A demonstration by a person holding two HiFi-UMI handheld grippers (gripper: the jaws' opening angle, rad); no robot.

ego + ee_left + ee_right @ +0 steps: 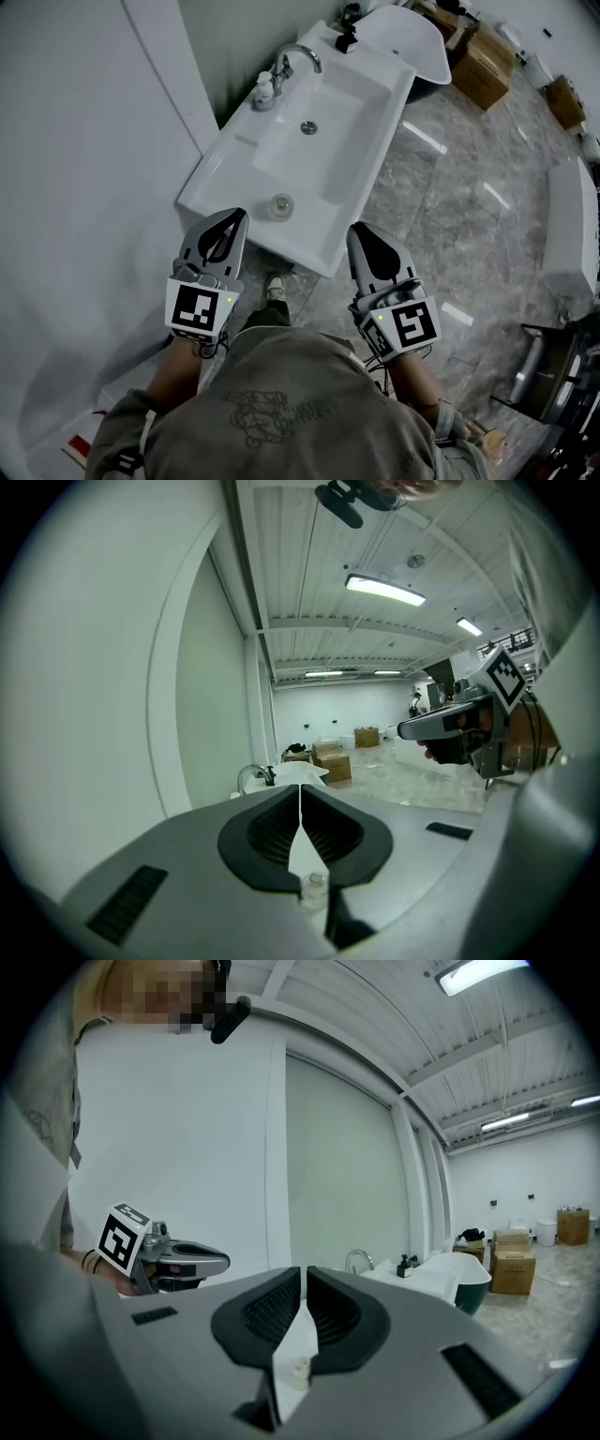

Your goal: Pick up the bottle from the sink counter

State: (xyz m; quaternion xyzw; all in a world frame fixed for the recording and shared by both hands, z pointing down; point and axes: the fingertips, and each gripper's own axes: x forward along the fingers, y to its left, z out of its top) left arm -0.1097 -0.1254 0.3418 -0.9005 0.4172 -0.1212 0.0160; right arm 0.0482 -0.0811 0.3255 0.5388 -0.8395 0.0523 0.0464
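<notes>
Hovering short of the sink [291, 159], we have left gripper [237, 216] and right gripper [357, 230] fingers closed, empty, apart from the bottle [280, 204].

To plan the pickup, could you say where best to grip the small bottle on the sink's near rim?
I would grip the small bottle round its body, coming in level from the near edge: it stands upright and alone on the sink rim.

White wall [75, 141] at left; glossy grey marble floor [450, 187]; cardboard boxes [483, 66] just beside white bathtub [412, 42]; ribbed white ceiling [309, 564], strip lights [384, 590] lit.
</notes>
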